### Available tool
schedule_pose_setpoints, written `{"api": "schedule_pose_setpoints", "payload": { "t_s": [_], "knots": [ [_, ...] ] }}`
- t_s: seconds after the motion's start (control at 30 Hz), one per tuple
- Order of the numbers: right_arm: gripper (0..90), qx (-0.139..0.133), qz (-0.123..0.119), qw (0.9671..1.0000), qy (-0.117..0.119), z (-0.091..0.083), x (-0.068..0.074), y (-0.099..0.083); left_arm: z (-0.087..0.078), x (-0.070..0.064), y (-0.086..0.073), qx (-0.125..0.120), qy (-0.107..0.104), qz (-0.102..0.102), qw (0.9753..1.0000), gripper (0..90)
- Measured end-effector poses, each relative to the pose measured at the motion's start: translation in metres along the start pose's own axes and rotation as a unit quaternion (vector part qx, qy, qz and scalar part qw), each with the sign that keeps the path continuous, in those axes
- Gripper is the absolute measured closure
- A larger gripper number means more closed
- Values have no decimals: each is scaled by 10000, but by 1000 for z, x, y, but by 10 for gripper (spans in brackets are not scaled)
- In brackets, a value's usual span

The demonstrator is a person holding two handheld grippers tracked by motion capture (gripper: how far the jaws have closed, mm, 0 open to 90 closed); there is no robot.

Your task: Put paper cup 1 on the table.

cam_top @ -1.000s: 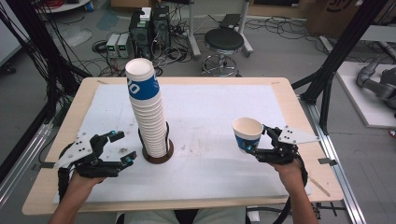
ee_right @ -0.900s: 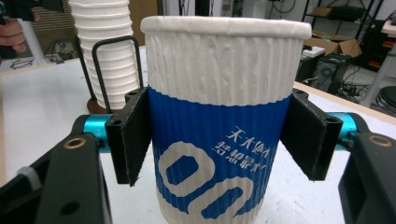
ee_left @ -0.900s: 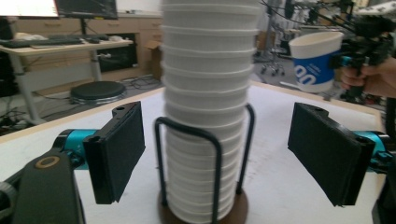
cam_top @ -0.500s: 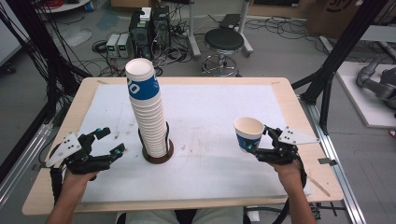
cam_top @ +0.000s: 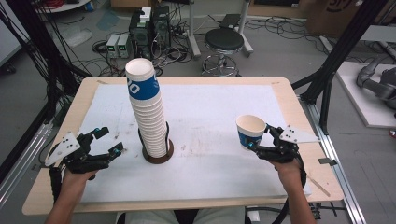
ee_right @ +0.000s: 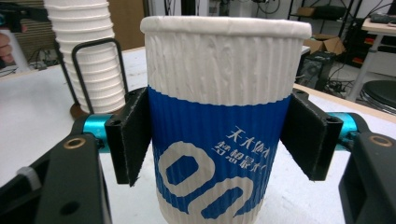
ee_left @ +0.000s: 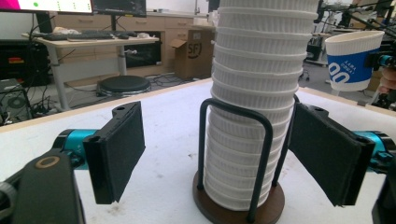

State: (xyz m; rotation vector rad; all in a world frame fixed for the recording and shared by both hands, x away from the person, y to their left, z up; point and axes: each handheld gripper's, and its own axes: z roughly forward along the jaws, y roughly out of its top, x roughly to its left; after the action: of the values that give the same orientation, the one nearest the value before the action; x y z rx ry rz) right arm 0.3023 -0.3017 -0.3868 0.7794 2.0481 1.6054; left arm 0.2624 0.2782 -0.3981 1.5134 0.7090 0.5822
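Note:
A tall stack of white and blue paper cups (cam_top: 148, 116) stands in a dark round holder (cam_top: 159, 156) with black wire uprights, left of the table's middle. My left gripper (cam_top: 106, 142) is open just left of the holder; in the left gripper view its jaws flank the stack (ee_left: 252, 121) without touching it. At the right my right gripper (cam_top: 256, 142) is shut on a single white and blue paper cup (cam_top: 249, 132), held upright above the table. That cup (ee_right: 224, 126) sits between both pads in the right gripper view.
A white sheet (cam_top: 210, 116) covers most of the wooden table (cam_top: 292, 100). Behind the table are a black stool (cam_top: 224, 42), computer boxes (cam_top: 149, 23) and cables on the floor. Black frame posts (cam_top: 336, 56) stand at both sides.
My left gripper drew back to the left, away from the holder, then came in toward it again. The right gripper with its cup shifted slightly.

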Motion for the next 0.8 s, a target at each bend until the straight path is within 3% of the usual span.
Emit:
{"api": "schedule_pose_setpoints", "payload": {
  "t_s": [0.27, 0.47, 0.67, 0.8],
  "knots": [
    [305, -5, -34, 9997, -225, 12, -11, 3, -6, 3, 1, 6, 120, 30, 9999, 185],
    [305, -4, 174, 9984, -531, 31, -30, 2, -8, 3, -1, 57, 174, 31, 9998, 186],
    [304, 17, 252, 9974, -675, 44, -39, 6, -7, 3, -3, 87, 162, 10, 9998, 186],
    [305, 101, 323, 9953, -906, 56, -47, 6, -5, 2, -4, 116, 136, 25, 9998, 187]
  ]
}}
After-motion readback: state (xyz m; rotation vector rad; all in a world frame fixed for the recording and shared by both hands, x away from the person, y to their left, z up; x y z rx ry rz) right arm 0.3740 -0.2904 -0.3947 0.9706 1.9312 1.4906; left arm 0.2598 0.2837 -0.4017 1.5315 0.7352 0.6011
